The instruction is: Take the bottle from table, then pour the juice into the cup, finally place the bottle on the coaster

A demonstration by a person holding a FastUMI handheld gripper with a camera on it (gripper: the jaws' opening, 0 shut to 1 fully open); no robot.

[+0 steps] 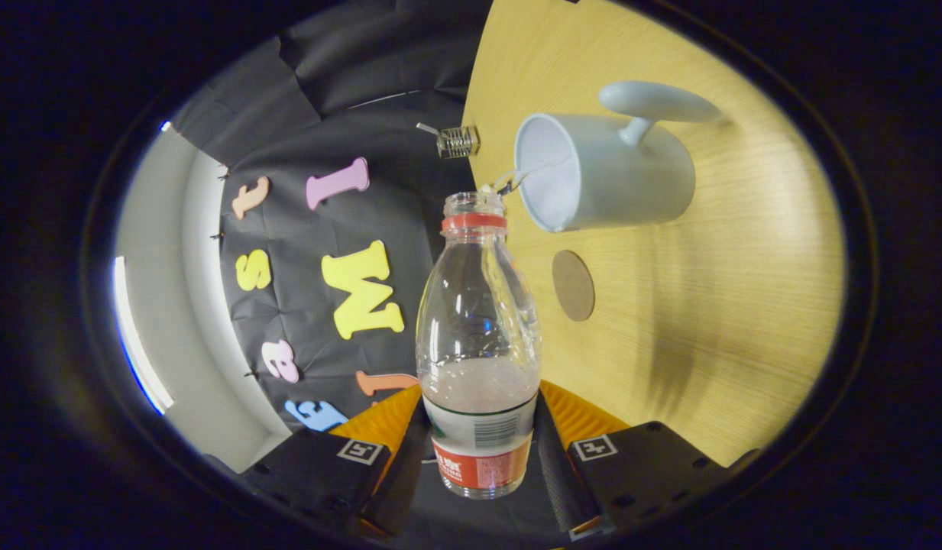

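Note:
A clear plastic bottle with a red neck ring and a white and red label sits between my fingers, and my gripper is shut on its lower body. The view is rolled on its side, so the bottle lies tipped over. Its uncapped mouth points at the rim of a pale blue cup with a long handle, just beyond it on the wooden table. A thin stream of liquid runs from the mouth into the cup. Pale liquid stays in the bottle's lower part. A round brown coaster lies on the table beside the cup.
The table's edge runs just past the bottle's mouth, with the black booth wall beyond it. A small metal clip is fixed at that edge. A pale wall panel stands beside the cloth.

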